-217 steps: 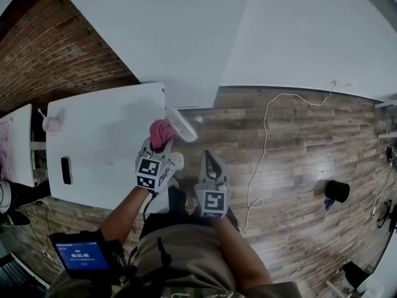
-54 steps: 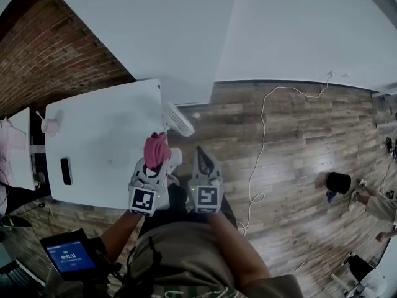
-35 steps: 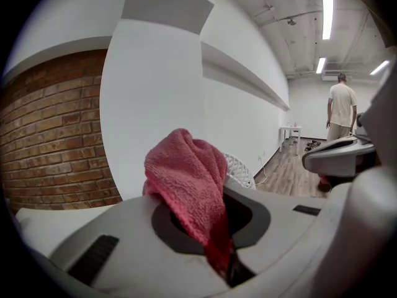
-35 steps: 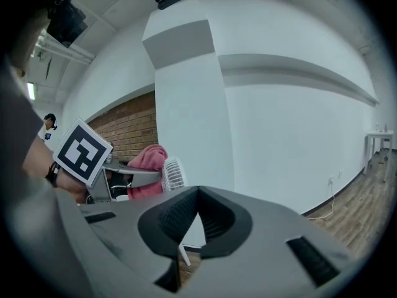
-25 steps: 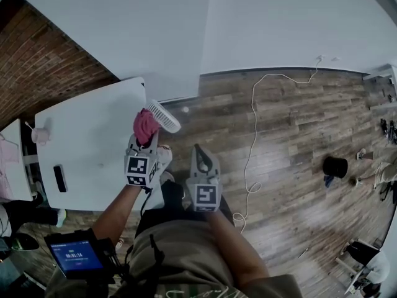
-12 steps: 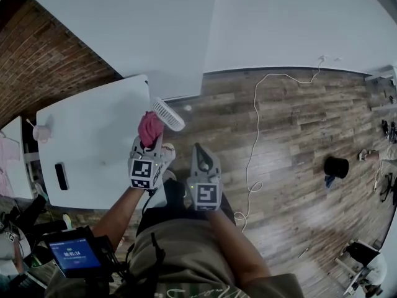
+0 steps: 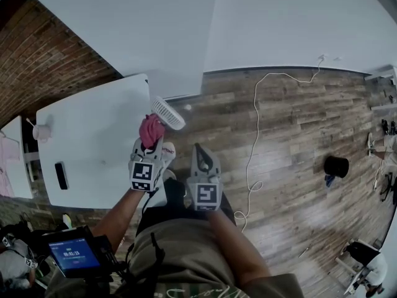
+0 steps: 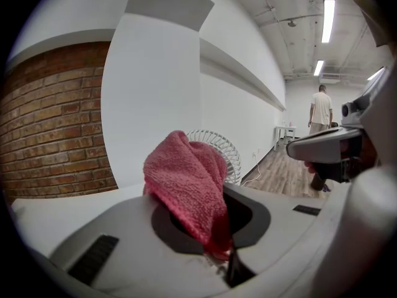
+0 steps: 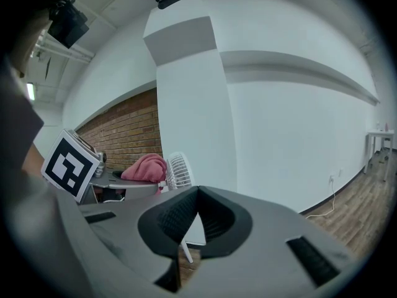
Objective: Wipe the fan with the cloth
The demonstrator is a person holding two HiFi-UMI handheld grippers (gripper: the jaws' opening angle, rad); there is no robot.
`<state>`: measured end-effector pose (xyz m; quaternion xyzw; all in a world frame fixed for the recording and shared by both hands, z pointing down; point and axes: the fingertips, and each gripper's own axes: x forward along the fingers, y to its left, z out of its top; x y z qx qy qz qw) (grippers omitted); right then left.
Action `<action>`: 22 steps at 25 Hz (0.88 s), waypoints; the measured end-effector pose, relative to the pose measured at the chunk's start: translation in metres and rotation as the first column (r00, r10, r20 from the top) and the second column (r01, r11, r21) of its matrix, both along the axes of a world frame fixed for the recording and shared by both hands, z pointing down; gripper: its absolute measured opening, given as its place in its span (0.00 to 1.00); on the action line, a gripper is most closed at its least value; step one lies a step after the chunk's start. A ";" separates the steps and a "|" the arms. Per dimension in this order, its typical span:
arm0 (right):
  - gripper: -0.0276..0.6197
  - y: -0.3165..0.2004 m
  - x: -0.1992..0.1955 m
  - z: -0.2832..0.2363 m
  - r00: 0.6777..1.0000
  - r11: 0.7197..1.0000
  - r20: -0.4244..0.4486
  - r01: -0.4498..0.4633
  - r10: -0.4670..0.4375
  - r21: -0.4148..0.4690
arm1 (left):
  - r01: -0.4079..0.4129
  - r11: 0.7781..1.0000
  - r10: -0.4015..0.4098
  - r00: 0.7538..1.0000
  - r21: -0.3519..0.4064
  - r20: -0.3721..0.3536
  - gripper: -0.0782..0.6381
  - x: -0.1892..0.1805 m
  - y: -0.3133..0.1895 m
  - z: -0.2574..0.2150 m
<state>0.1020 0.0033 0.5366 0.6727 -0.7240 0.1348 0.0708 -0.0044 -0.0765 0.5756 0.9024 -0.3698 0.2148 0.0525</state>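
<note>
A small white fan [image 7: 168, 113] stands at the right corner of the white table [image 7: 93, 148]. My left gripper [image 7: 152, 143] is shut on a pink cloth [image 7: 151, 130], which bulges out of the jaws right beside the fan's near side; I cannot tell whether they touch. In the left gripper view the cloth [image 8: 186, 185] hides most of the fan's grille [image 8: 222, 154]. My right gripper [image 7: 200, 151] hangs shut and empty over the floor, to the right of the left one. In the right gripper view the fan [image 9: 180, 170] and the cloth [image 9: 146, 167] sit to the left, beyond its jaws.
A black device [image 7: 61, 176] and a small white object [image 7: 42, 131] lie on the table's left part. A white cable [image 7: 254, 141] runs across the wooden floor, with a black bucket [image 7: 335, 166] at the far right. A person [image 8: 321, 108] stands far down the room.
About two seconds ago the cloth was held a little short of the fan; my left gripper has brought it up beside it. Over the last second little has shifted. The right gripper stays put.
</note>
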 end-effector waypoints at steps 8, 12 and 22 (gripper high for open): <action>0.04 -0.001 -0.003 -0.003 1.000 1.000 0.015 0.003 -0.003 -0.014 | -0.021 0.999 0.022 1.000 -0.027 0.020 0.19 0.001 0.012 0.003; 0.04 -0.002 -0.004 0.000 1.000 1.000 0.006 0.008 -0.008 -0.013 | -0.035 0.999 0.036 0.999 -0.028 0.028 0.19 0.000 0.016 0.007; 0.04 -0.003 -0.003 0.003 1.000 1.000 0.018 -0.003 0.003 -0.005 | -0.047 0.998 0.048 0.998 -0.031 0.032 0.19 -0.001 0.022 0.010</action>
